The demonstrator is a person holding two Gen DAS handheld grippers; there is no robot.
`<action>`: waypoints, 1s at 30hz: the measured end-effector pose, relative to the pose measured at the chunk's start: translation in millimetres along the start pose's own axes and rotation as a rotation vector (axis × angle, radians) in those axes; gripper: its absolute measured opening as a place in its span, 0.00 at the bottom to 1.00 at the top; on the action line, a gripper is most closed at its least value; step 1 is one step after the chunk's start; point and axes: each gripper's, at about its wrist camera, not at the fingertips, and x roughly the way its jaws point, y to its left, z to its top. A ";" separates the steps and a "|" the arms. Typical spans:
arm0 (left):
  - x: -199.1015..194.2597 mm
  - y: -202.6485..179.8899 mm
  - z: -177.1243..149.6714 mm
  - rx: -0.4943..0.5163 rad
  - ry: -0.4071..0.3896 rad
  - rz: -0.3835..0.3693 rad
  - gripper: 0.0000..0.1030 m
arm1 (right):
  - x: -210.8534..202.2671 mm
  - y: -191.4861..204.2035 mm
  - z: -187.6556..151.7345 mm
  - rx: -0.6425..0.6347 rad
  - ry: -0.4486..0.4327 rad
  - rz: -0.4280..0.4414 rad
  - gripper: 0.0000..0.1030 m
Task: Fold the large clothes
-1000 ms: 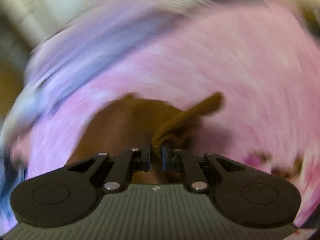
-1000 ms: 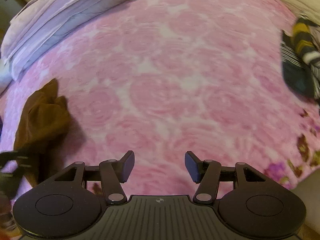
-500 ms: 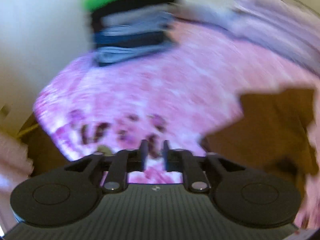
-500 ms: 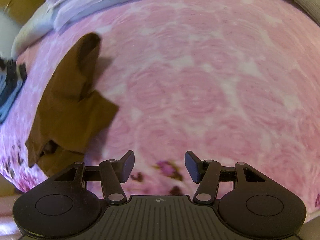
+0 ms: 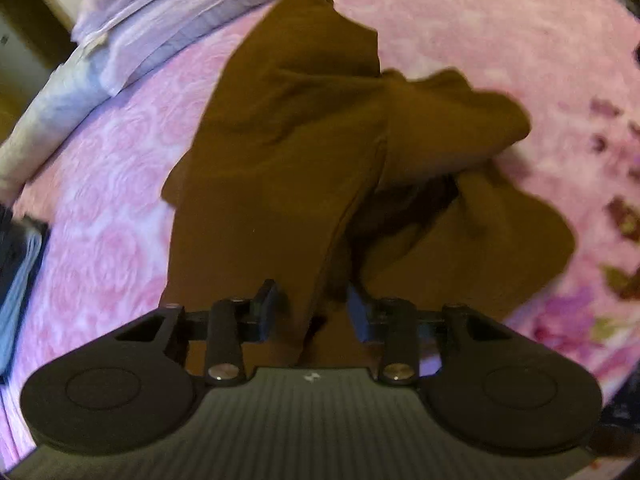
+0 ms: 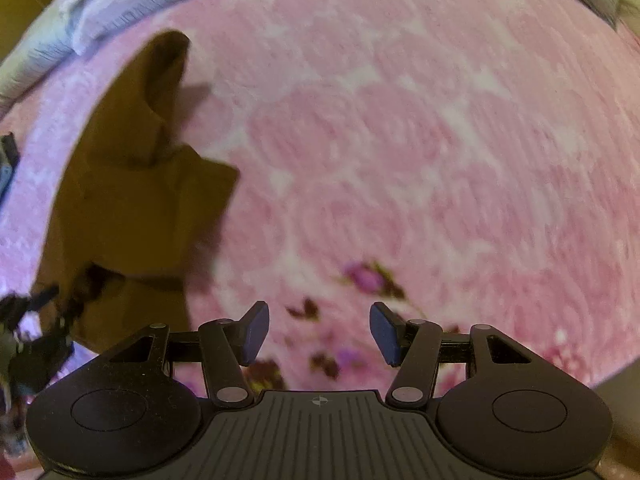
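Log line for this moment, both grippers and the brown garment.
left gripper: open over crumpled brown fabric garment | right gripper: open, empty | pink floral blanket underneath

Pink rose-patterned bedspread [image 6: 400, 140], pale folded bedding [image 5: 160, 28] along its far edge, under warm dim light

One brown garment [image 5: 304, 152] lies crumpled just ahead of the left claw [image 5: 312, 312], whose two fingers stand apart over it. One pink flowered blanket [image 6: 400, 140] spreads under and beyond the right claw [image 6: 318, 332], which makes two claws in all. One pale folded quilt [image 5: 160, 20] sits far ahead and to the left. One stack of folded clothes [image 5: 16, 280] shows at the left edge; its pieces cannot be counted.
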 end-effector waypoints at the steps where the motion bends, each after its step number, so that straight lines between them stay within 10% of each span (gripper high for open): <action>1: 2.8 7.7 0.7 -0.020 -0.012 -0.012 0.04 | 1.7 -2.1 -2.3 0.004 0.008 -0.009 0.52; 6: -55.5 96.5 0.0 -0.486 -0.148 -0.062 0.02 | 16.4 -11.5 2.6 -0.005 0.035 -0.028 0.52; 10: -87.2 174.7 -51.5 -0.931 -0.184 0.034 0.02 | 30.1 -7.4 20.5 -0.030 0.018 -0.020 0.52; 18: -44.8 173.1 -92.3 -0.903 -0.069 0.077 0.08 | 59.9 68.6 84.2 -0.597 -0.273 0.048 0.51; 21: -34.4 158.2 -108.1 -0.989 -0.061 0.061 0.26 | 71.9 101.7 98.7 -0.866 -0.404 0.071 0.51; 30: -35.9 126.4 -128.6 -1.146 -0.034 0.088 0.43 | 136.7 138.5 85.6 -1.380 -0.560 0.068 0.51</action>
